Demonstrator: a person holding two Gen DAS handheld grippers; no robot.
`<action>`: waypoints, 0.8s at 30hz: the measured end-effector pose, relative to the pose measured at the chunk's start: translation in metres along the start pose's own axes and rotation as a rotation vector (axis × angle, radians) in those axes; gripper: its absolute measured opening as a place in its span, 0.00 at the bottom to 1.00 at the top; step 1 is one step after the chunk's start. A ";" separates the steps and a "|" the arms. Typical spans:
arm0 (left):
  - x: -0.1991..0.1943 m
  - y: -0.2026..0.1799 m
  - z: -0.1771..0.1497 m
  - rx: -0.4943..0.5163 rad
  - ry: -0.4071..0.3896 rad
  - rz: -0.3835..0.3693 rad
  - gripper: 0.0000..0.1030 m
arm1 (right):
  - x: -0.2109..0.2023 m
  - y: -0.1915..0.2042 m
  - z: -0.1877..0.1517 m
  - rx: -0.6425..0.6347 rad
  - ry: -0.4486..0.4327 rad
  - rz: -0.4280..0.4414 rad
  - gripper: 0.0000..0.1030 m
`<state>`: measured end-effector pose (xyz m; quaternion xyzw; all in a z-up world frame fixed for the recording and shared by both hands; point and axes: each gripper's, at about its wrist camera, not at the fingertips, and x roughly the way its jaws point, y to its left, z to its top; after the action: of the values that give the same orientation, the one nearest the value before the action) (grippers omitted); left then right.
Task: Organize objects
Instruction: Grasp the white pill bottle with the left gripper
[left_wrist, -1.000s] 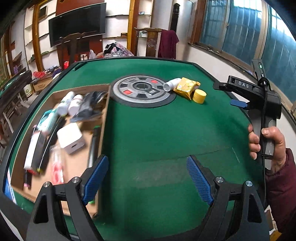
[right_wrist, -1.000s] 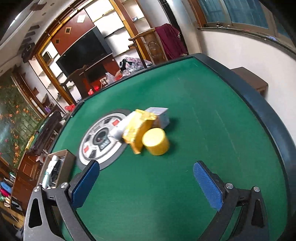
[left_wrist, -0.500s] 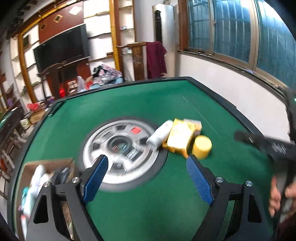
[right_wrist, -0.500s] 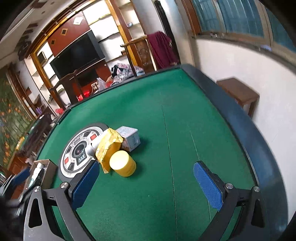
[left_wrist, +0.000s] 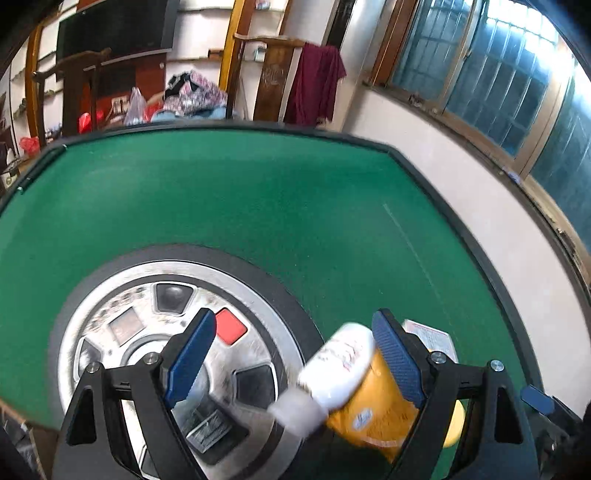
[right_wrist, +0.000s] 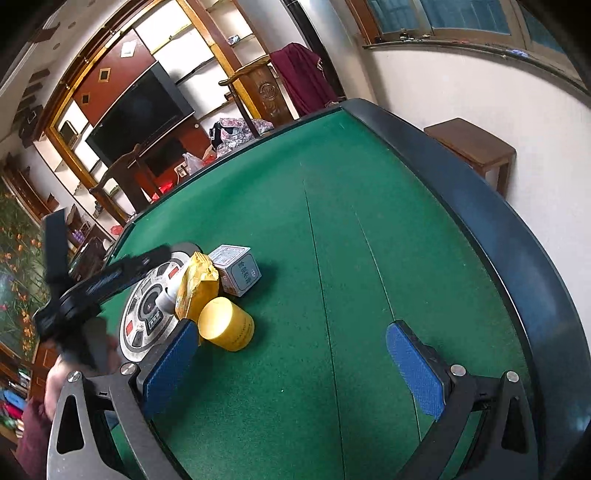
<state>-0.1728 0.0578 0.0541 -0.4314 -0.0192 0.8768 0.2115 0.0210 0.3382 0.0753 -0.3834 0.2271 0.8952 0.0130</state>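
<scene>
A white bottle (left_wrist: 338, 365) lies against a yellow packet (left_wrist: 373, 410) at the edge of the round metal hub (left_wrist: 147, 332) in the green table. My left gripper (left_wrist: 291, 360) is open right over them; the bottle lies between its blue pads, near the right one. A small grey box (right_wrist: 238, 269) and a yellow round jar (right_wrist: 225, 324) lie beside the packet (right_wrist: 195, 282). My right gripper (right_wrist: 291, 373) is open and empty above bare felt, its left pad just in front of the jar.
The green felt table (right_wrist: 351, 221) has a dark raised rim (right_wrist: 498, 236). A wooden stool (right_wrist: 476, 147) stands beyond the right edge. A chair and a TV cabinet stand behind the table. The left gripper's body (right_wrist: 92, 288) shows in the right wrist view.
My left gripper has swung from the cardboard box side to the hub and closed in on the bottle and packet. My right gripper has shifted slightly, staying open.
</scene>
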 end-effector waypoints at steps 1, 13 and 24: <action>0.008 -0.004 -0.001 0.016 0.024 0.001 0.83 | 0.001 -0.001 0.000 0.002 0.002 -0.005 1.00; -0.007 -0.036 -0.048 0.258 0.117 -0.006 0.32 | 0.001 0.000 -0.005 0.013 0.027 -0.006 1.00; -0.025 -0.045 -0.074 0.292 0.073 0.107 0.32 | 0.001 0.001 -0.005 -0.009 0.007 -0.025 1.00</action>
<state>-0.0872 0.0779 0.0359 -0.4281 0.1390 0.8641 0.2255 0.0237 0.3354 0.0724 -0.3892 0.2183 0.8946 0.0220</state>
